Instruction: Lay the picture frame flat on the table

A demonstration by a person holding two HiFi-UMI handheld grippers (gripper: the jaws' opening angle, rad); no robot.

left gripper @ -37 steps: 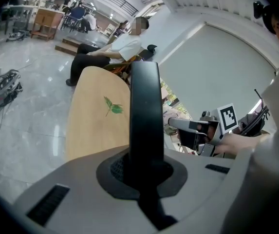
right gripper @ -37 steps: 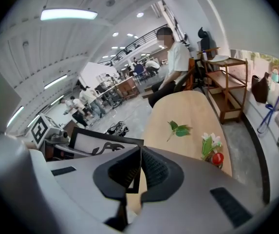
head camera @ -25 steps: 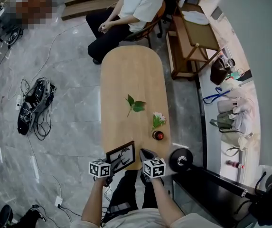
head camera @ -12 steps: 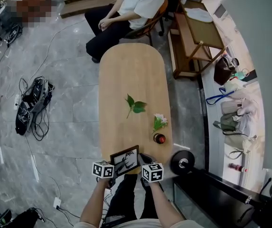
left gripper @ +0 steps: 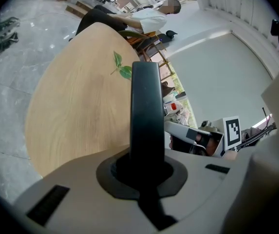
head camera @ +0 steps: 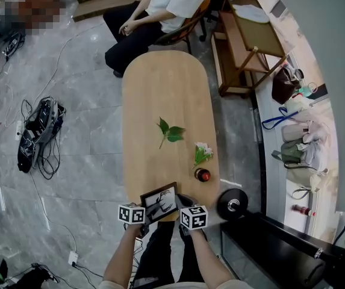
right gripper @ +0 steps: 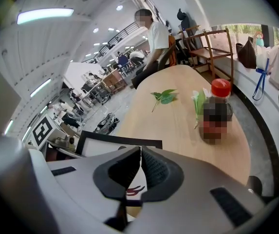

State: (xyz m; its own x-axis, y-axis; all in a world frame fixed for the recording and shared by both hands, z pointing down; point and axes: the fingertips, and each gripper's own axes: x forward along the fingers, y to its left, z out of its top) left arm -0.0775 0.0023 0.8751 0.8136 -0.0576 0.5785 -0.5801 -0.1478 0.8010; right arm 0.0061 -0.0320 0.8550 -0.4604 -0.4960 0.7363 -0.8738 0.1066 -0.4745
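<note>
**Frame held tilted at the table's near end**

The picture frame (head camera: 159, 201), black-edged with a dark brush drawing, is tilted over the near end of the table (head camera: 160, 83). The left gripper (head camera: 137, 215) is clamped on its left edge. The right gripper (right gripper: 140, 160), jaws drawn nearly together, is at its right edge; whether it pinches the frame is unclear. Beyond the frame to the right stands a red-capped bottle (head camera: 202, 174) beside a flower sprig (head camera: 202, 153). Farther beyond lies a leaf sprig (head camera: 171, 132). A red mark on the picture is unreadable.
</note>
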